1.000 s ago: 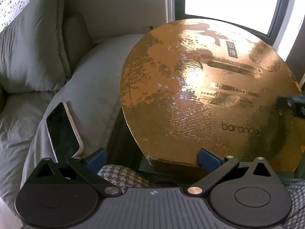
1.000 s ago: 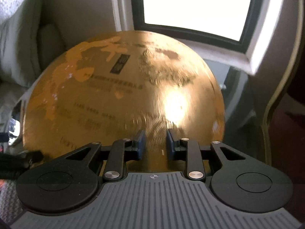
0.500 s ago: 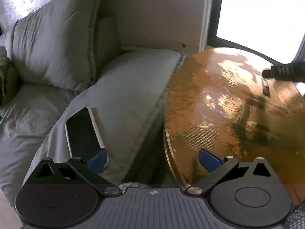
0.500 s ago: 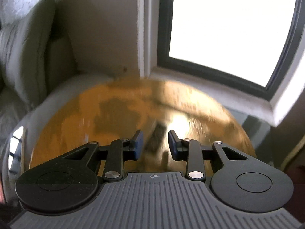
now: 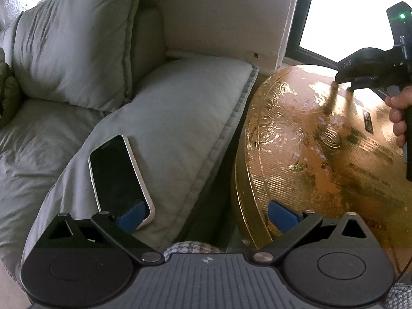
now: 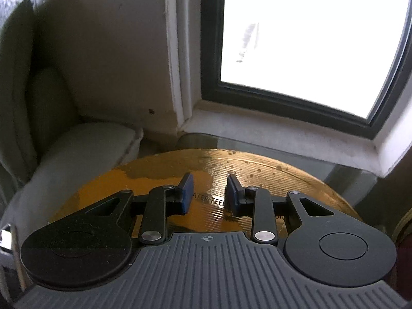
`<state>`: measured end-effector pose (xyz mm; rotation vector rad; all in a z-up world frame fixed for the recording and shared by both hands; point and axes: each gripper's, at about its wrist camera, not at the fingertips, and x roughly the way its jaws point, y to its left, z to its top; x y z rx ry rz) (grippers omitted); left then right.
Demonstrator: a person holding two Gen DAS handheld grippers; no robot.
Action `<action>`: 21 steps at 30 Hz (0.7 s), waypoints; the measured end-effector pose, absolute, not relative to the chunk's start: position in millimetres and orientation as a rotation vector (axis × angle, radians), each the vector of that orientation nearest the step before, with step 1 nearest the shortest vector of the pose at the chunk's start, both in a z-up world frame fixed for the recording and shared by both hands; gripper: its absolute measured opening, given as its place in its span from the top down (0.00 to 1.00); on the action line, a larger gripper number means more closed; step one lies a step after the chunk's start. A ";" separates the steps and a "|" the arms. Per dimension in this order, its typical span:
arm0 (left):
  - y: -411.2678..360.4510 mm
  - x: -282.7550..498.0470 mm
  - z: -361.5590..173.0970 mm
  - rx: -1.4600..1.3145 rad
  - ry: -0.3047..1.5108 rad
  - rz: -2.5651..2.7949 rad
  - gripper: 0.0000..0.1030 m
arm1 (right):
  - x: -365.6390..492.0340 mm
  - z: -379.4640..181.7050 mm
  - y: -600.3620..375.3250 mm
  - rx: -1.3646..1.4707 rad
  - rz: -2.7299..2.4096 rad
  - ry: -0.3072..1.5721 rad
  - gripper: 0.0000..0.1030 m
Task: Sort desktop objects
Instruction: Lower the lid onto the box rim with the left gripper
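nothing looks sorted yet, as far as i can judge. my left gripper (image 5: pixel 206 212) hangs wide and empty at the bottom of its frame, one blue pad over the corner of the smartphone (image 5: pixel 119 180) lying at lower left on the grey sofa cushion (image 5: pixel 180 118). my right gripper (image 6: pixel 208 197), narrow and holding nothing, hovers over the round gold box (image 6: pixel 213 163) at centre frame, below the window (image 6: pixel 309 38). every pick remains.

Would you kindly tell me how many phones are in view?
1: the phone lies screen-up on the grey sofa cushion, left of the gold box. Others may be hidden.
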<state>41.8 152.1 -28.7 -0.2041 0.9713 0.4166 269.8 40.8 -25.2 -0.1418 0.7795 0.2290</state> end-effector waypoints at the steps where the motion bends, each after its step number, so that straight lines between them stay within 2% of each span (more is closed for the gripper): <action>1: 150.7 41.4 -28.3 -0.201 0.971 0.416 0.01 | 270.9 -25.0 40.6 -0.148 0.232 0.784 0.67; 8: 144.8 35.4 -28.7 -0.203 0.962 0.444 0.01 | 240.3 -10.7 29.6 -0.080 0.335 0.826 0.67; 15: 144.7 22.3 -28.2 -0.205 0.964 0.452 0.01 | 191.4 -14.8 69.3 -0.188 0.570 0.819 0.68; 21: 155.3 13.9 -27.6 -0.214 0.968 0.473 0.01 | 193.2 -27.7 92.9 -0.212 0.566 0.847 0.70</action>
